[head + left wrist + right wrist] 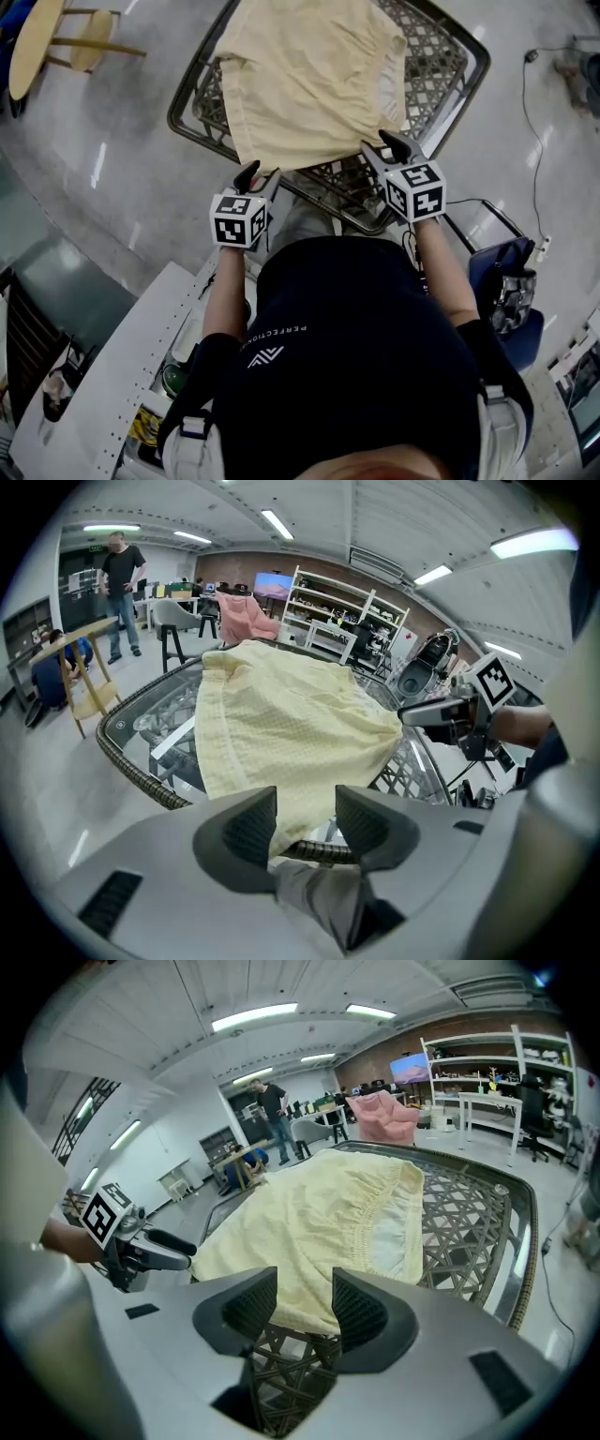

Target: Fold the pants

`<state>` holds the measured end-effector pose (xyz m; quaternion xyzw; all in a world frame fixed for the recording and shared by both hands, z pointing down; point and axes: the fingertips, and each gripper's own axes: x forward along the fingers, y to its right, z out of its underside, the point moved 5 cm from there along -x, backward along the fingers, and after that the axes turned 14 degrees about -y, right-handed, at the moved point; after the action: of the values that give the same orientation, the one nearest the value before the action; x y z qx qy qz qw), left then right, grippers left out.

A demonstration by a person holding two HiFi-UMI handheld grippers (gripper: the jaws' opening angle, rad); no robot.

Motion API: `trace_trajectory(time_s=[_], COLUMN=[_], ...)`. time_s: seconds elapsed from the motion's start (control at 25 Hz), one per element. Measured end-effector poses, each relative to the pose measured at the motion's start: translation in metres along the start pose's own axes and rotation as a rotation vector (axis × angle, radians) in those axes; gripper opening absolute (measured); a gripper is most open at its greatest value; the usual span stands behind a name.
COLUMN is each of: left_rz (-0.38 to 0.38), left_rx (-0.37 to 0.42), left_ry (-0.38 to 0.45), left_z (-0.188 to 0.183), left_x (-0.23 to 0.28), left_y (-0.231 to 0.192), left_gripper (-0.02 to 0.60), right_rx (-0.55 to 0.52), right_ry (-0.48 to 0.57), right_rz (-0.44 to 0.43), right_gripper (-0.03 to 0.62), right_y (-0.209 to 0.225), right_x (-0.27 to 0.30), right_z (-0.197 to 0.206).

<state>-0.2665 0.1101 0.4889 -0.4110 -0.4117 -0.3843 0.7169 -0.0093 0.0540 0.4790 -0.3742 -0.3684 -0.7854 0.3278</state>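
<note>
**A:** Where are you in the fold?

**B:** The pants (309, 80) lie spread on the lattice table (454, 58). Your left gripper (257, 176) and right gripper (384, 148) hang at the near edge, jaws apart, pinching nothing.

**A:** Next?

**B:** Likely close on both near corners, then carry them far.

Far end of the pants (309, 75) and the lattice table (441, 58) beyond the head view's top edge.

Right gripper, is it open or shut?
Open. The right gripper has its jaws apart; the yellow pants show through the gap, not pinched.
</note>
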Motion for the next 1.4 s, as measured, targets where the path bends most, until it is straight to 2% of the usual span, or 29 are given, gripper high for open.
trace_trajectory(time_s=[0.28, 0.68, 1.08, 1.4], left_rz=[0.003, 0.008, -0.022, -0.113], left_rx=[0.048, 0.123, 0.222, 0.235], left_ry=[-0.047, -0.143, -0.197, -0.212], left_z=[-0.002, -0.004, -0.003, -0.004], left_x=[0.010, 0.024, 0.029, 0.030], left_y=[-0.001, -0.002, -0.001, -0.004], left_gripper=[0.219, 0.233, 0.235, 0.154], right_rx=[-0.027, -0.001, 0.039, 0.020], right_ry=[-0.067, -0.149, -0.150, -0.160], right_rz=[0.086, 0.109, 0.110, 0.156], right_gripper=[0.178, 0.189, 0.189, 0.152], right_y=[0.016, 0.026, 0.032, 0.034], right_x=[0.015, 0.033, 0.037, 0.037], right_z=[0.003, 0.008, 0.007, 0.008])
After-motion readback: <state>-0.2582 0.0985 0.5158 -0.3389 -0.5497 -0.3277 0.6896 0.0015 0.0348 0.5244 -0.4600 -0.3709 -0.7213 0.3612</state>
